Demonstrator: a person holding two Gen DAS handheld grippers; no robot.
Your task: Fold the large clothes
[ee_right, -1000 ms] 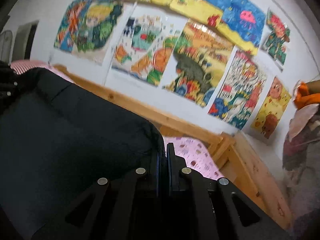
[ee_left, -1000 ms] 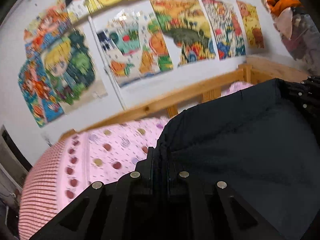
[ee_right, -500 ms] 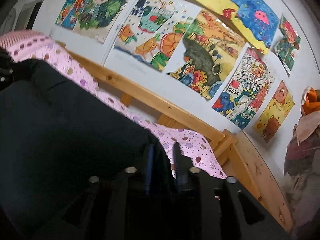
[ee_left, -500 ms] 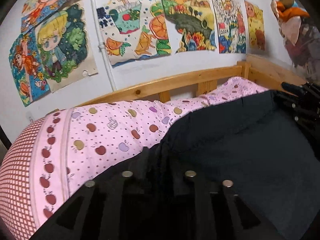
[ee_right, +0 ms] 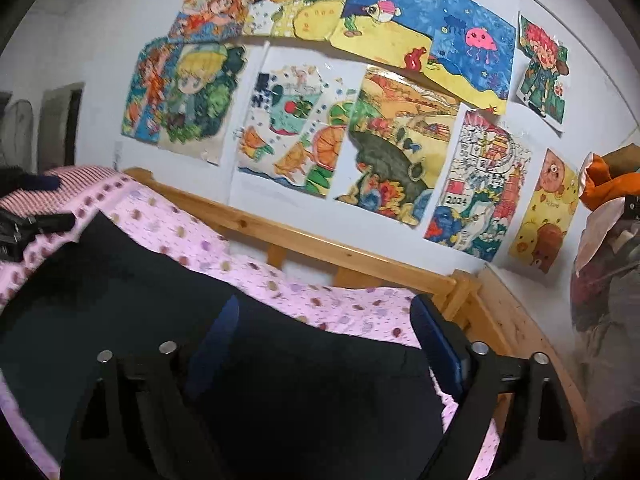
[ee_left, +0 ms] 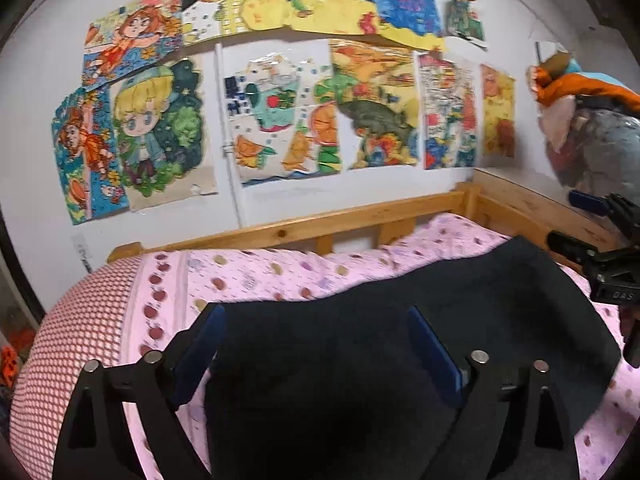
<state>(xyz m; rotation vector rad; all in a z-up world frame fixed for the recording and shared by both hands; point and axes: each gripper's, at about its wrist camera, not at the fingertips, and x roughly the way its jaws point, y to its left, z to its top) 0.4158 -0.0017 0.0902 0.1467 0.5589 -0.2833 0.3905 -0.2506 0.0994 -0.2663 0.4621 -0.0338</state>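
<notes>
Dark garment (ee_left: pixel 400 340) lies flat on pink apple-print bedsheet (ee_left: pixel 280 272). Left gripper (ee_left: pixel 316 344) and right gripper (ee_right: pixel 324 336): fingers spread wide, holding nothing, hovering above cloth edge. Advice: check edges aligned, smooth wrinkles, regrip corners squarely for next fold.
</notes>
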